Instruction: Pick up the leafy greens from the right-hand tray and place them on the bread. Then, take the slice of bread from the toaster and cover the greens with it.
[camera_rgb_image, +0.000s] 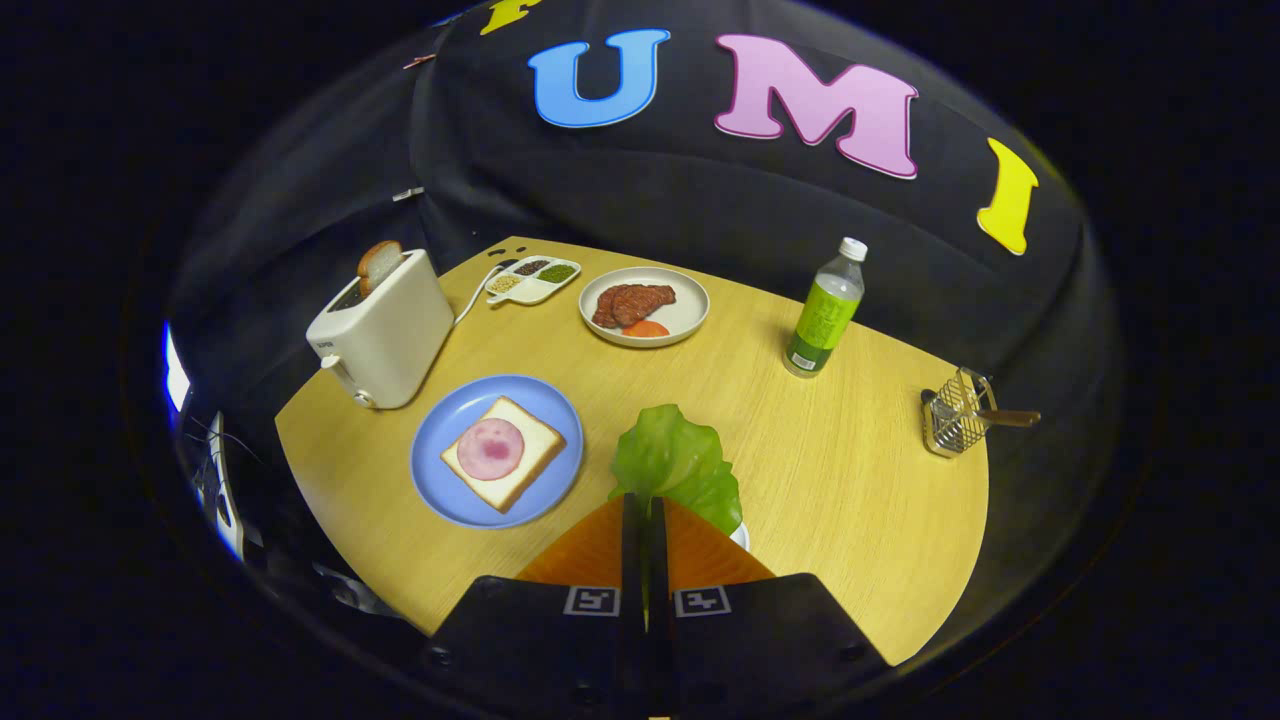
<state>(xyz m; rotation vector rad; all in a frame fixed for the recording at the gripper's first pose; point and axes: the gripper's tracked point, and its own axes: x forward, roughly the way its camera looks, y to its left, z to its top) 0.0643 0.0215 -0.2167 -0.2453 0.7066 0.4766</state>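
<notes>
The claw (645, 510), clamped on the greens (676, 462), hovers just beside the plate (440, 495); the leaf should be lowered flat, centred over the ham-topped bread (503, 452).

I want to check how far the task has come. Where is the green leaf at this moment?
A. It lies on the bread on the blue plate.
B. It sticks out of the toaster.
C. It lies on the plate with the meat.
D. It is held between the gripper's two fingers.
D: the gripper has its fingers closed on the base of the green leaf, which stands just ahead of them, beside the blue plate.
</notes>
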